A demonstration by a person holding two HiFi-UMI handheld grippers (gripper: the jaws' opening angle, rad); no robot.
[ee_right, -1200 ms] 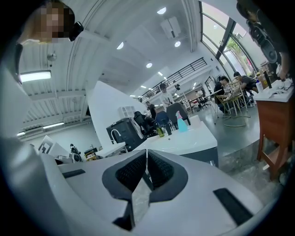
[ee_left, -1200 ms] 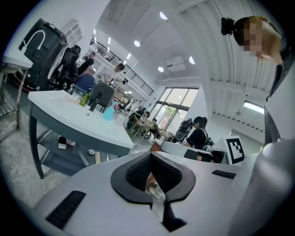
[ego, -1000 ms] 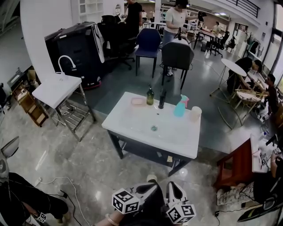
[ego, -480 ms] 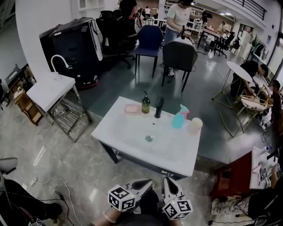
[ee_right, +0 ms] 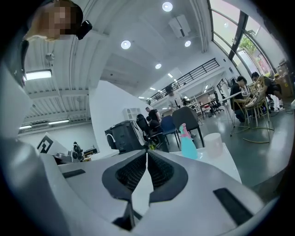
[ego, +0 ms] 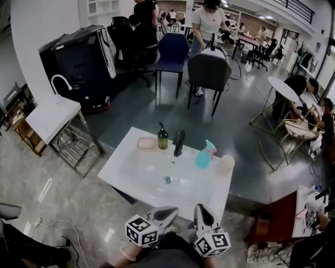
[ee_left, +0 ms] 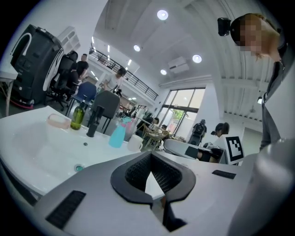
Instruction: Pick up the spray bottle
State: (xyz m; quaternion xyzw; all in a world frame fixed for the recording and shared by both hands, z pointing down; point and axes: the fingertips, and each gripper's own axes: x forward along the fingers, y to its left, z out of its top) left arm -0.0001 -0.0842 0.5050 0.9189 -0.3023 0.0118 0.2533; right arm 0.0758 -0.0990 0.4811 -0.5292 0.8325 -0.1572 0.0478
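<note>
On the desk (ego: 141,180), far side, the spray bottle (ego: 203,156) stands upright beside a cup (ego: 226,164). Left tongs (ego: 170,211) and right tongs (ego: 201,210) closed, empty, well short. Advise opening right tongs, gripping the body below the trigger.

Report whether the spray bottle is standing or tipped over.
Upright: the spray bottle stands on its base near the white table's far edge, with its pink trigger head on top.

The room was evenly bright from round ceiling lamps (ee_right: 167,6) and big windows (ee_left: 183,107); all views bent strongly at the edges, with dark corners.
</note>
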